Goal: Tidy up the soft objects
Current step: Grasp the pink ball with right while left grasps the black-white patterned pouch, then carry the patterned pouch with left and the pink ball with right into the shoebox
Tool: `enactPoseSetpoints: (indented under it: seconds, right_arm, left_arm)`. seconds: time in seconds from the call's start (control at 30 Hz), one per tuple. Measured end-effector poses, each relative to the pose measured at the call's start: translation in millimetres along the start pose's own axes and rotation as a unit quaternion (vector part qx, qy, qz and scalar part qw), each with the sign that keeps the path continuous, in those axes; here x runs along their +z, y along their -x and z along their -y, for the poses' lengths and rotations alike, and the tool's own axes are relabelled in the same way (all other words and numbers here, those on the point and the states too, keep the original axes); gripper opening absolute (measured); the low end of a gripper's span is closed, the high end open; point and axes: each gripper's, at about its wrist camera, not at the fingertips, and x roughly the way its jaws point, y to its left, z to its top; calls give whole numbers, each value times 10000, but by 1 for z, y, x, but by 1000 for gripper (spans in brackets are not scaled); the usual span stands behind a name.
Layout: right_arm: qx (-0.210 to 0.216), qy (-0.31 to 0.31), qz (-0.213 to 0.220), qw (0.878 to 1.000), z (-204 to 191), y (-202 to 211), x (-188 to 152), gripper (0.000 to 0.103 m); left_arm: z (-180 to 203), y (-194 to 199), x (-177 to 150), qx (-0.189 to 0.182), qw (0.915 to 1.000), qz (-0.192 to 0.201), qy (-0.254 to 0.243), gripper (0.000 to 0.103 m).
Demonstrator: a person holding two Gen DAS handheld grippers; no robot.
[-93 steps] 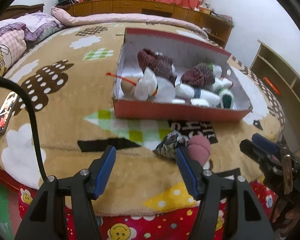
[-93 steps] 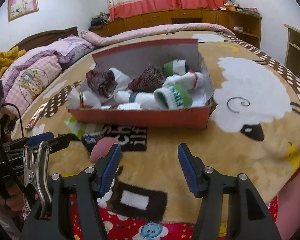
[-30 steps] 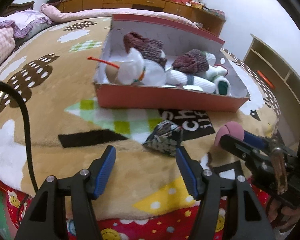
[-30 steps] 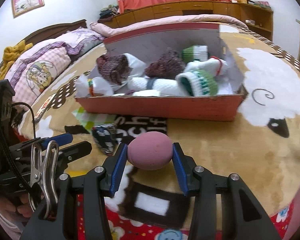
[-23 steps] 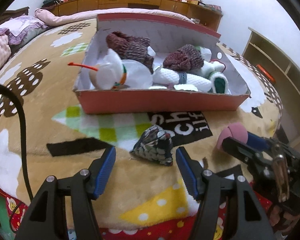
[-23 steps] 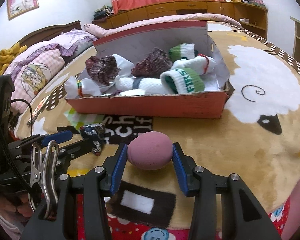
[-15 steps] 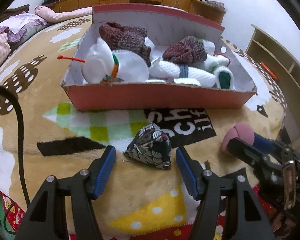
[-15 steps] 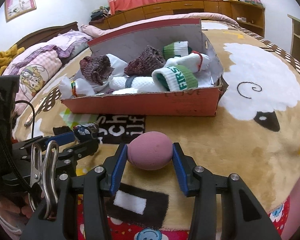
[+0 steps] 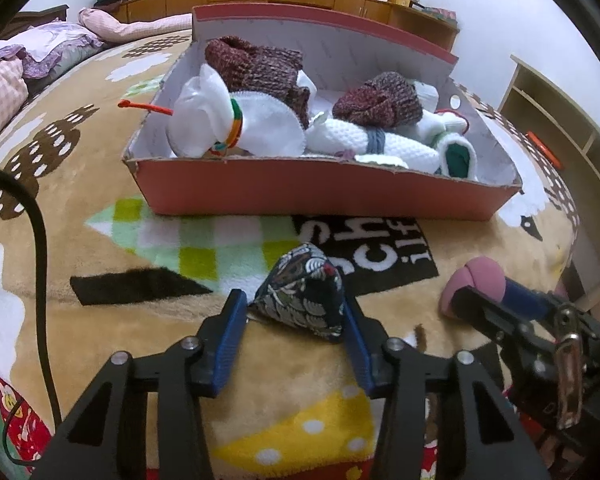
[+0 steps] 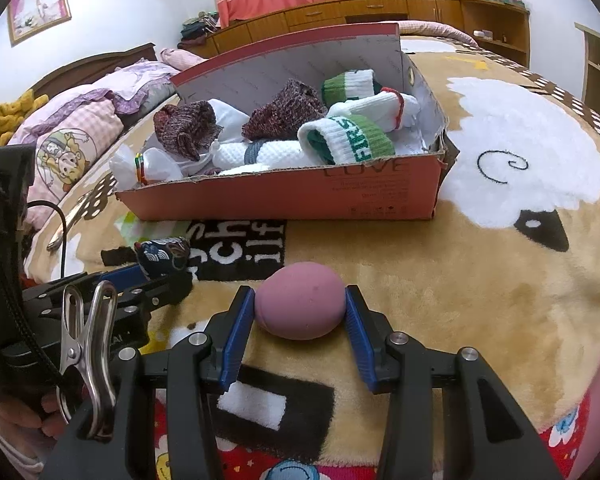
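Note:
A dark patterned bean bag (image 9: 304, 296) lies on the plush blanket in front of the red shoebox (image 9: 320, 192). My left gripper (image 9: 294, 312) straddles it; its jaws are closing and both blue pads touch the bag's sides. In the right wrist view, my right gripper (image 10: 300, 312) is shut on a pink egg-shaped foam ball (image 10: 300, 300), held just above the blanket. From the left wrist view that ball (image 9: 480, 280) shows at the right. The shoebox (image 10: 284, 196) holds several rolled socks (image 10: 348, 140).
A black cable (image 9: 40, 264) hangs at the left. A phone (image 10: 66, 228) lies on the blanket left of the box. Pillows (image 10: 76, 136) sit at the far left, wooden shelves (image 9: 552, 120) stand to the right, and the bed's edge is close below both grippers.
My left gripper moved forward and down over the bean bag, and its jaws narrowed onto it. The right gripper took up the pink ball and has kept it, almost still.

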Motion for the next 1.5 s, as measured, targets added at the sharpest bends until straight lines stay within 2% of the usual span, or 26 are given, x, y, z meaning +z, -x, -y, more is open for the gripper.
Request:
enactPoseSetpoints:
  seconds: [0.6,1.5]
  right_arm:
    - [4,21,110,9999,-1,9,0,46]
    - [77,120,605,9981,-4,50,13,46]
  left_arm:
    - [-2,25,-5,-164,9996,192,80,47]
    - [9,65,21,-273,9974,663,5,47]
